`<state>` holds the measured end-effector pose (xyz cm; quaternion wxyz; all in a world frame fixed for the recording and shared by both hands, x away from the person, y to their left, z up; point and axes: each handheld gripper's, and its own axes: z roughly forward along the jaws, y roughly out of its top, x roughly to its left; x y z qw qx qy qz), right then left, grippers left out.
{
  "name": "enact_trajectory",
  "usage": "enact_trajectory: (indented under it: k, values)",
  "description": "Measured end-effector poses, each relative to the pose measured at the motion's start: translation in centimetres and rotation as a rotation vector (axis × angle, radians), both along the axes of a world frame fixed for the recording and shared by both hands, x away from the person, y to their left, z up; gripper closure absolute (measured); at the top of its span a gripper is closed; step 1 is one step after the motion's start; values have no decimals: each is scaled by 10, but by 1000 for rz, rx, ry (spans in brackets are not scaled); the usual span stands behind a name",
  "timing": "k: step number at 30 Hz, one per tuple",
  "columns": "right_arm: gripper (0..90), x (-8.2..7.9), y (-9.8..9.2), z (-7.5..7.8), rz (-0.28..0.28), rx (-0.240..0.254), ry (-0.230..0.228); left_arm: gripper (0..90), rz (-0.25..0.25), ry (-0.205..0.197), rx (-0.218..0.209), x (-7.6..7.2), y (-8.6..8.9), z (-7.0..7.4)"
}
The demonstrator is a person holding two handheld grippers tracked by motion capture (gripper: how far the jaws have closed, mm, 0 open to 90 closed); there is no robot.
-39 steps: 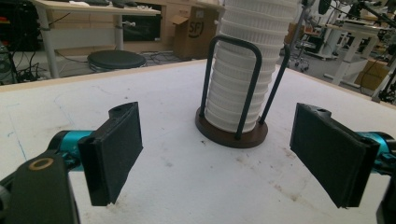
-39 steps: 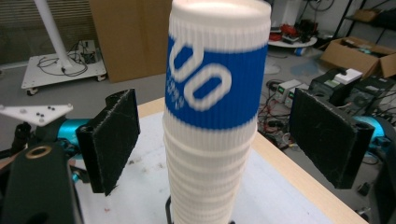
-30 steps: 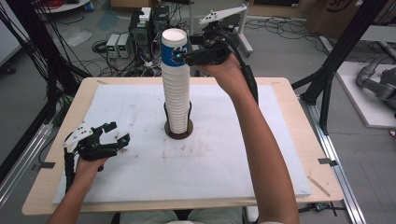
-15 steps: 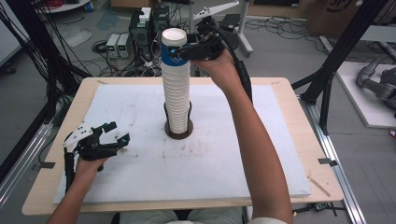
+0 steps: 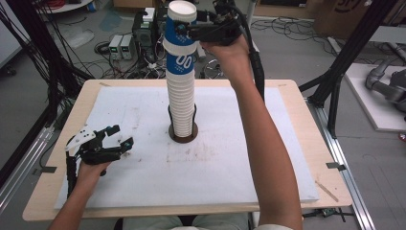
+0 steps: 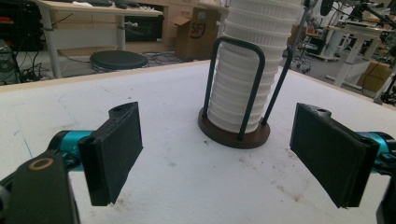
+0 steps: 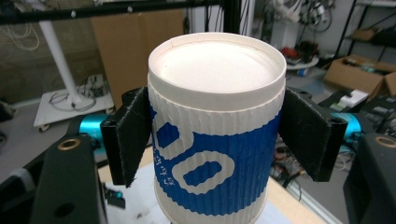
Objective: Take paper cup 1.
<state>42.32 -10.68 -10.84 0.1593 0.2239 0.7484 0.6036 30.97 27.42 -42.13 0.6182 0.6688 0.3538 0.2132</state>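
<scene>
Trouble could come from the tall stack (image 5: pixel 181 103) of nested cups: lift the top cup (image 5: pixel 182 24) off-axis and the one beneath may cling and ride up, or the column may sway in its wire holder (image 5: pixel 182 134). The right gripper (image 5: pixel 191 32), whose jaws have just been closing, now pinches the upside-down blue-and-white top cup at three and nine o'clock on its wall, base facing up, high above the table (image 5: pixel 287 143). The left gripper (image 5: pixel 120 139) rests spread wide, empty, at the stack's eight o'clock.
</scene>
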Motion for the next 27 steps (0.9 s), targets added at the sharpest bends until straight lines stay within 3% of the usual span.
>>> enact_trajectory:
  k: [8, 14, 20, 27]
  values:
    - [290, -16, -23, 18, -20, 55, -48, 167, -1, 3, -5, 0, 1, 0]
    - [292, -37, -50, 15, -18, 19, -71, 167, -15, 1, -16, -2, 1, 2]
    - [295, -59, -81, -16, -16, -56, -52, 167, -32, -1, -24, -3, 0, 3]
    - [295, -73, -111, -80, -12, -110, 10, 167, -73, -15, -25, -4, -7, 6]
